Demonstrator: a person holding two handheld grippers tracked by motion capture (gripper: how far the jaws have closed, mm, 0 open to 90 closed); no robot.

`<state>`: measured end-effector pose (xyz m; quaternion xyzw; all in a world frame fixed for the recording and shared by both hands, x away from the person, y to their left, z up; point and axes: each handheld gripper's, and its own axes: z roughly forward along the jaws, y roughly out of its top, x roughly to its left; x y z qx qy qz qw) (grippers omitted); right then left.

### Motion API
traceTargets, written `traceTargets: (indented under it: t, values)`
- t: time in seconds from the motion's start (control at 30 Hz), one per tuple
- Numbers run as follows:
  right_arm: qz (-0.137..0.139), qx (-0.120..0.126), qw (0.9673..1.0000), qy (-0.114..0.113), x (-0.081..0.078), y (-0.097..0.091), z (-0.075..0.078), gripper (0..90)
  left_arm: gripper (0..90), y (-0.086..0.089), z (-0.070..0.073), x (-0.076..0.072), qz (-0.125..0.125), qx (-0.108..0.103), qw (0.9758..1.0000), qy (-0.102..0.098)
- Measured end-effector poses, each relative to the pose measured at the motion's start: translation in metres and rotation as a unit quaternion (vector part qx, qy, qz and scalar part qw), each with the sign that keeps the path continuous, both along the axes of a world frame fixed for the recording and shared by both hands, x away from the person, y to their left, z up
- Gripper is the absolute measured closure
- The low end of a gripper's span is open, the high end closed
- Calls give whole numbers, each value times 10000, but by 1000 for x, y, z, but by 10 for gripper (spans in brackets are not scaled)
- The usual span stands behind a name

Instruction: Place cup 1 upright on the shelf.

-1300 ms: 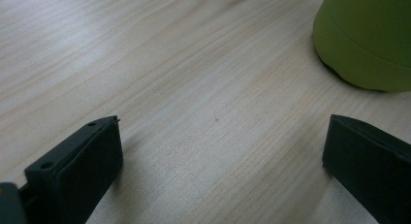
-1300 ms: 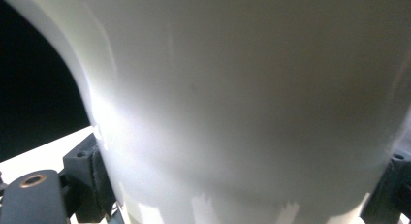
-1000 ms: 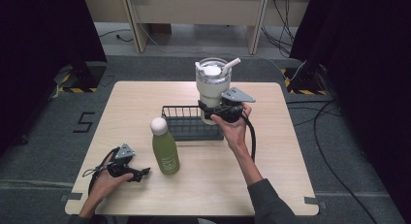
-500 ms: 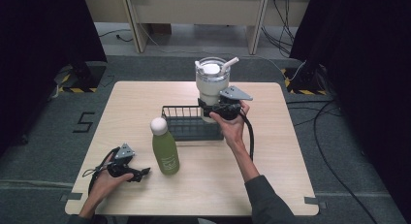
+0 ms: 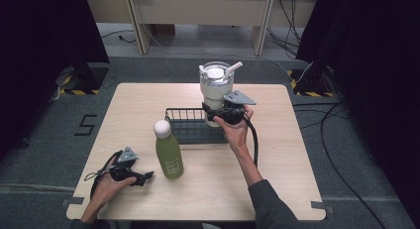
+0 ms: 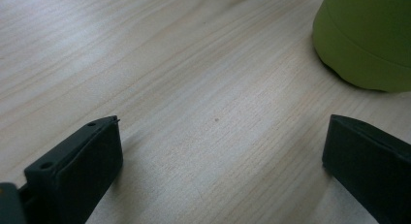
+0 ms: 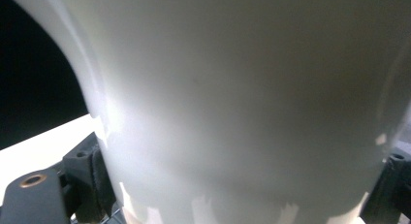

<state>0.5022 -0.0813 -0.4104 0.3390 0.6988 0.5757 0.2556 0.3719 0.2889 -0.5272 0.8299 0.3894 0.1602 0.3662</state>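
So right now my right gripper (image 5: 214,111) is clamped on the lower part of the big cream-white tumbler with a lid and straw (image 5: 216,88). In the right gripper view the tumbler's pale wall (image 7: 242,103) is right up against the lens, with a black jaw on either side pressing into it. From the high view the tumbler is upright at the right end of the black wire rack (image 5: 185,124), toward the far side of the light wooden table (image 5: 277,164); can't tell if its base is sitting in the rack or held just over it

My left gripper (image 5: 143,177) is down near the front left of the table, jaws wide apart with bare wood between them. The green bottle with the white round cap (image 5: 168,149) stands upright just beside it, not touching; in the left gripper view its green base (image 6: 368,35) sits beyond the jaws, off to one side
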Motion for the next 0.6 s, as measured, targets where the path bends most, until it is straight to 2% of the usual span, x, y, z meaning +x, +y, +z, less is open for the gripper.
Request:
traceTargets:
  t: [0.27,0.6]
  values:
    - [-46,-35,10000,-57,3,1,-4,112,0,0,0,0,1,-2,10000,0]
    - [-58,-39,10000,-24,7,3,-11,112,0,0,0,0,0,-1,10000,0]
